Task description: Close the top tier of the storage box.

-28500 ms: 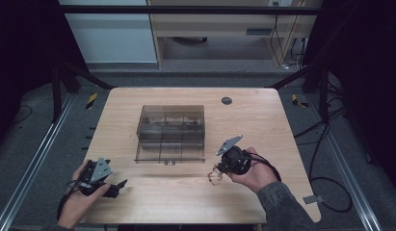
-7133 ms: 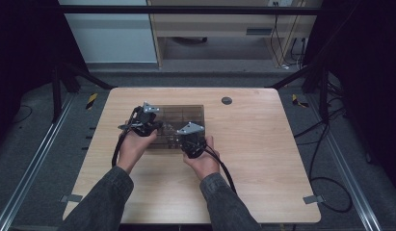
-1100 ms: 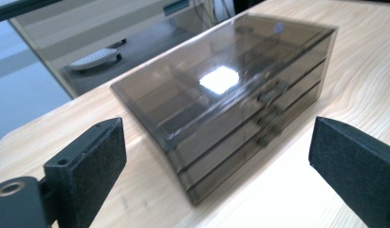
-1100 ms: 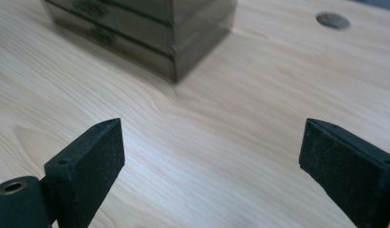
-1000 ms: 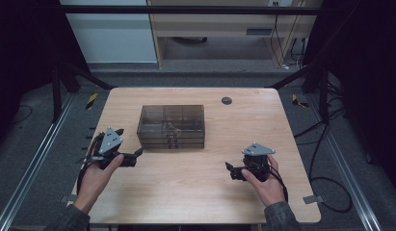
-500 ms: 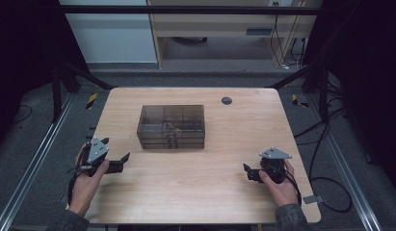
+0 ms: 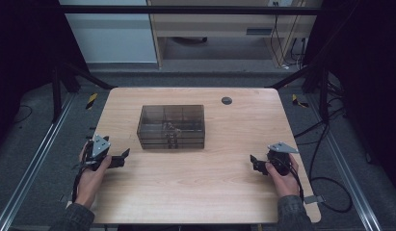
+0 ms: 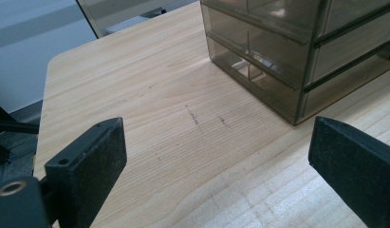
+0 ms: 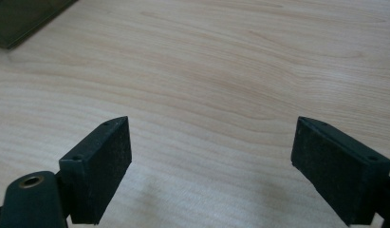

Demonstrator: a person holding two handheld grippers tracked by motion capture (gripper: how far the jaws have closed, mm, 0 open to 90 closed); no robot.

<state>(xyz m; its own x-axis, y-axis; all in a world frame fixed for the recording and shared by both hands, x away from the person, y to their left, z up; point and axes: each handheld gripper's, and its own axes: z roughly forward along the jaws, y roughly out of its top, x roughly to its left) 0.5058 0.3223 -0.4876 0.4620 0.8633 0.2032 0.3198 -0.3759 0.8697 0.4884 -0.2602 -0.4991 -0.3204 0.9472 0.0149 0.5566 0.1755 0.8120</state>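
From the high view, I judge the work on the drawer cabinet finished: it sits mid-table, drawers shut, and my left gripper at eight o'clock and right gripper at four o'clock rest low; next is parking them. Left gripper view: jaws wide, empty, cabinet at one o'clock. Right gripper view: jaws spread, just closing slightly, nothing between.

The person's forearms come in low from the near side, spread well apart. The left hand holds its tongs level, pointing inward, jaws wide with nothing between them. The right hand holds its tongs level, pointing left, jaws wide though they have just been closing a little, nothing between them
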